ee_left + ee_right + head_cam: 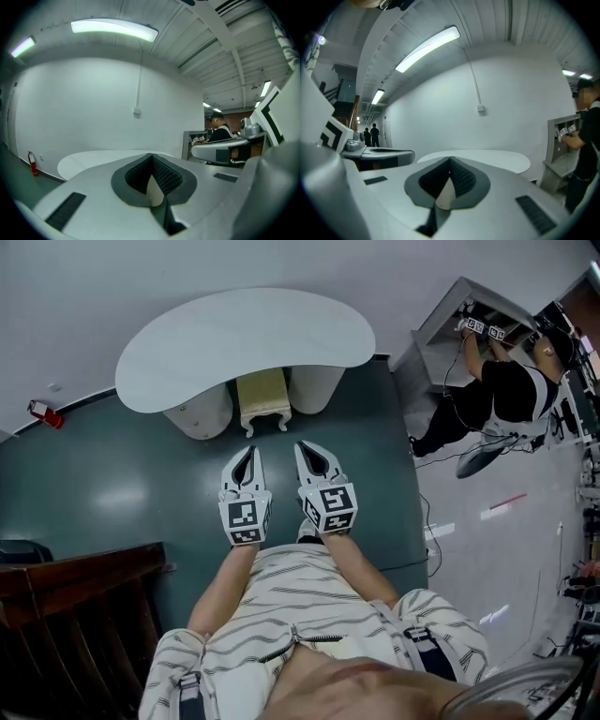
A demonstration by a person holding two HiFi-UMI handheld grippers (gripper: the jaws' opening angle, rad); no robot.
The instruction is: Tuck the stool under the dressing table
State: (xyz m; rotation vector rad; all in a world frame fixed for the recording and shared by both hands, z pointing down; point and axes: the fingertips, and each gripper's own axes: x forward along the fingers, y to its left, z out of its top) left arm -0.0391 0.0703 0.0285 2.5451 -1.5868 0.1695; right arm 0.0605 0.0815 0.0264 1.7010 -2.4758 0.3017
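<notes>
Pointing toward 12 o'clock, the left gripper (248, 456) and the right gripper (307, 452) sit side by side above the dark green floor (103, 493). Each has its jaws brought together at the tips, with nothing clamped between them. The cream stool (263, 397) stands at 12 o'clock from both and clear of them, between the two white pedestals of the dressing table (244, 338). Its far part lies beneath the kidney-shaped top, while its near edge and front legs show. A red fire extinguisher (45, 413) lies at 10 o'clock by the wall. Another person (511, 390) works at 2 o'clock.
</notes>
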